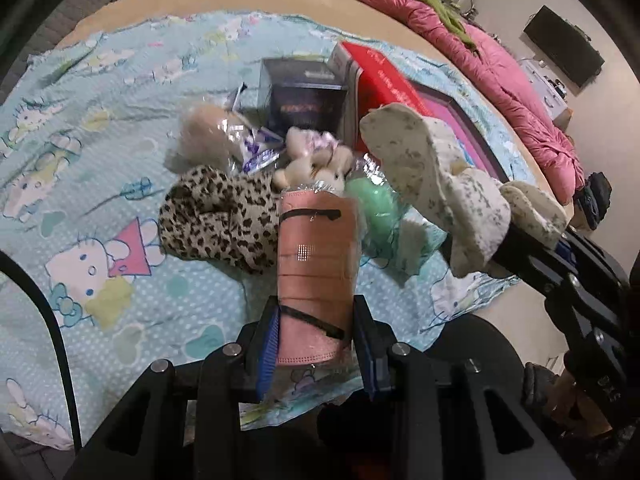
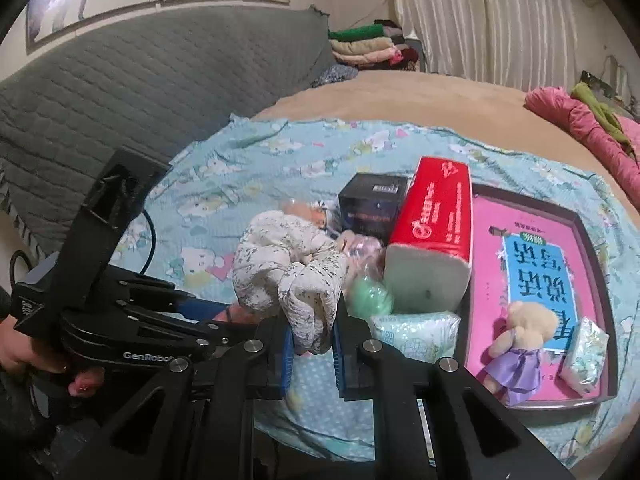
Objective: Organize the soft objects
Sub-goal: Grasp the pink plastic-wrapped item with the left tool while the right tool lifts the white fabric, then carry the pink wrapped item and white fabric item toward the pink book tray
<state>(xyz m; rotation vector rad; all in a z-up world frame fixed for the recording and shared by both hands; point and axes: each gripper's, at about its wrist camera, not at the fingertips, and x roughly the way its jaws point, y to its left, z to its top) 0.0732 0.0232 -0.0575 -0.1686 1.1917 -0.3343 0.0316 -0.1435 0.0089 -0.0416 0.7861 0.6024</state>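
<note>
Left claw: my left gripper (image 1: 316,344) is clamped narrow on a pink face-mask pack (image 1: 316,264) in clear wrap, its blue pads pressing both sides; the pack stands up out of the jaws, clear of the sheet.
Right claw: my right gripper (image 2: 314,344) is pinched tight on a white speckled scrunchie (image 2: 288,276); the cloth bunches above the fingers, lifted off the bed.
Surface: a blue cartoon-print sheet (image 1: 100,184) spread over a tan bed (image 2: 400,96).
Pile, mid-sheet: a leopard-print cloth (image 1: 216,220), a tan plush in plastic (image 1: 204,140), a small cream plush (image 1: 316,160) and a green wrapped ball (image 2: 370,294) lie close together below my held things.
Boxes: a dark box (image 2: 374,208) stands just beside a red tissue pack (image 2: 434,224), toward the sheet's far edge.
Tray: a dark-rimmed tray (image 2: 596,240) sits by the sheet's right edge, next to the tissue pack, with a pink book (image 2: 496,280) flat inside.
On the book: a teddy in a purple dress (image 2: 520,344) and a small tissue packet (image 2: 586,356), near the tray's near corner.
Second packet: a pale tissue packet (image 2: 416,336) lies on the sheet against the tray's left wall.
Bed's far right edge: a pink quilt (image 1: 520,92), rumpled.
</note>
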